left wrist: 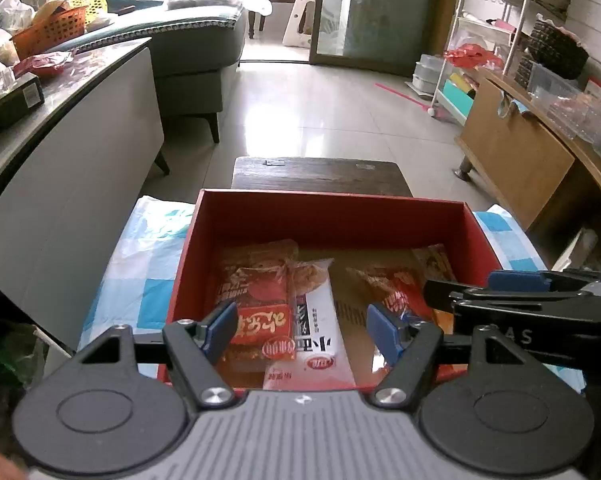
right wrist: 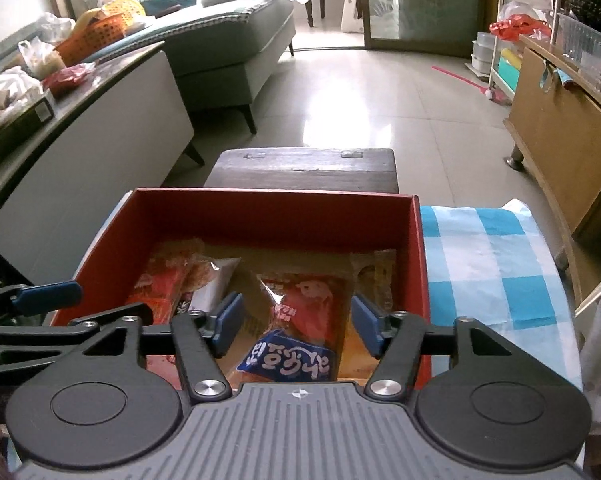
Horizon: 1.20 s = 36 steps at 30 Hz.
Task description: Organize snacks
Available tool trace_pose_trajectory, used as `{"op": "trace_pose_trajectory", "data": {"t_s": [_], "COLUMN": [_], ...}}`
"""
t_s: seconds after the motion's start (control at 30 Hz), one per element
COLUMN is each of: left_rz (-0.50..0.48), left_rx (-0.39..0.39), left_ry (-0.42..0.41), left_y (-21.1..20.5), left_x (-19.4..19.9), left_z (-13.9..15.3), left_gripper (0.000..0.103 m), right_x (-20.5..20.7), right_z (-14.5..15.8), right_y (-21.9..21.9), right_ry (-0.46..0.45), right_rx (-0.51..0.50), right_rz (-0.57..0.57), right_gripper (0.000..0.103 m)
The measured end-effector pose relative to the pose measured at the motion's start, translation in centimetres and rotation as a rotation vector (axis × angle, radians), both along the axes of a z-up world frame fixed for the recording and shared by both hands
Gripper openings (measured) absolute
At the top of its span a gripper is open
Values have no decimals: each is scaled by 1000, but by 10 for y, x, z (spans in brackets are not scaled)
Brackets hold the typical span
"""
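Snacks: red, white and blue packets lying in red box.
Left gripper: released, empty.
Right gripper: released, empty.
Right view only: blue packet.

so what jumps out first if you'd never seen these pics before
The red box in the middle, standing on a blue-checked cloth, with snack packets lying flat on its floor. Both tongs hang over its near edge, left tongs and right tongs open, gripping nothing. A blue packet lies below the right one.
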<state>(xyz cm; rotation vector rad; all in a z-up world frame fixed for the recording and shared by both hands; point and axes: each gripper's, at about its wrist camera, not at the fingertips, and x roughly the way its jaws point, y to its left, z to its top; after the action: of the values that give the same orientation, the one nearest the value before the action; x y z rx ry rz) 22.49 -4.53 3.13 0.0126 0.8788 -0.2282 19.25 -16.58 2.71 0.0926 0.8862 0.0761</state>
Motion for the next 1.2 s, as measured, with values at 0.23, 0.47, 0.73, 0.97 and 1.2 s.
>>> {"op": "trace_pose_trajectory", "data": {"t_s": [0.23,0.47,0.73,0.97,1.2], "left_rz": [-26,-56,-136,-268,-366], "left_rx": [4,15,45,100,132], "left_ry": [-8,-22,9,75,123], "left_y": [-2,-4,-4,-13,-33], "left_x": [-19,-38,-63,-86,-91], "left_z": [5,9,2,-22,-46], "left_gripper": [65,65,65,65,71], "right_x": [-24,-41,-63,-83,-91], "right_z": [9,12,7,-2,-14], "right_y": [-4,-11,-11,-23,-46], "right_ry": [-10,-1,29,75,131], "right_rx": [1,8,-9,-3,10], "right_rz": [5,1,18,29,15], "right_gripper": [75,80,87,88,91]}}
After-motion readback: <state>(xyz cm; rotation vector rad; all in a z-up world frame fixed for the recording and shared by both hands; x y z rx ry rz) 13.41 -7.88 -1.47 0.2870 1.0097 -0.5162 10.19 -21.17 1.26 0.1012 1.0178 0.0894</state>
